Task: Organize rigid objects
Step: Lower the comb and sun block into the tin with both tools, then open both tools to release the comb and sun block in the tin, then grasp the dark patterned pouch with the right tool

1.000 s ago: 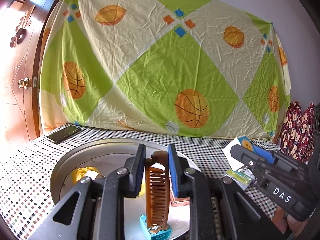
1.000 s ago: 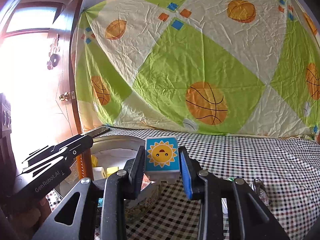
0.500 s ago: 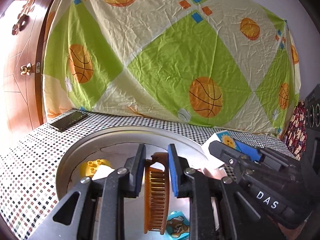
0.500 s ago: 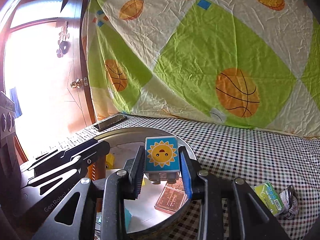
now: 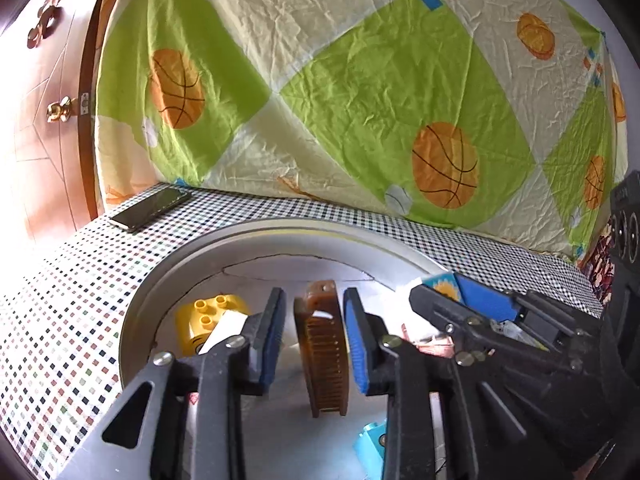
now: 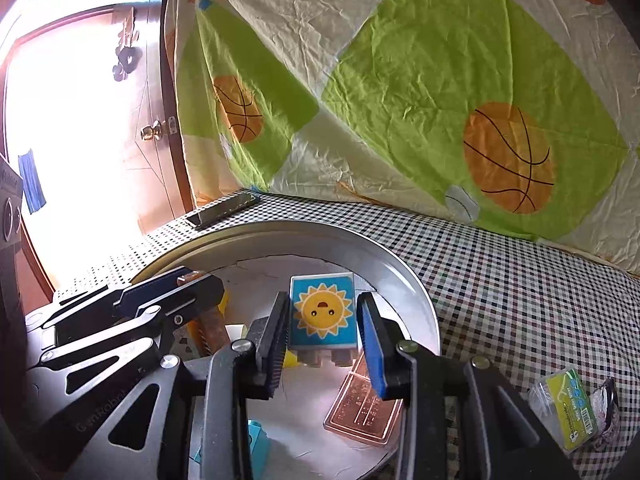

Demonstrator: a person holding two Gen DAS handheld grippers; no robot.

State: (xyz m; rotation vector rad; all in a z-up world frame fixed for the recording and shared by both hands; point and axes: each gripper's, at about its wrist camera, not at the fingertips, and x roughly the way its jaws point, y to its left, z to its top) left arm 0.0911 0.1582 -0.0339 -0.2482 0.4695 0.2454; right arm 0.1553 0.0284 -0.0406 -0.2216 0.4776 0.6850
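Note:
My left gripper (image 5: pixel 314 334) hangs open over the round metal tray (image 5: pixel 280 236). A brown comb (image 5: pixel 324 344) stands between its jaws with a gap on both sides. My right gripper (image 6: pixel 322 330) is over the same tray (image 6: pixel 416 292), its jaws parted around a blue toy block with a sun face (image 6: pixel 322 314); gaps show on both sides. A yellow block (image 5: pixel 208 320), a light blue block (image 5: pixel 370 446) and a copper-coloured flat case (image 6: pixel 362 408) lie in the tray.
A black phone (image 5: pixel 150 208) lies on the checkered cloth at the back left. A green-labelled packet (image 6: pixel 568 408) and a foil wrapper (image 6: pixel 606 400) lie right of the tray. A basketball-print sheet (image 5: pixel 360 100) hangs behind; a wooden door (image 5: pixel 44 100) is on the left.
Both grippers have moved forward and down over the tray. The left jaws have opened off the comb. The right jaws have parted from the sun block.

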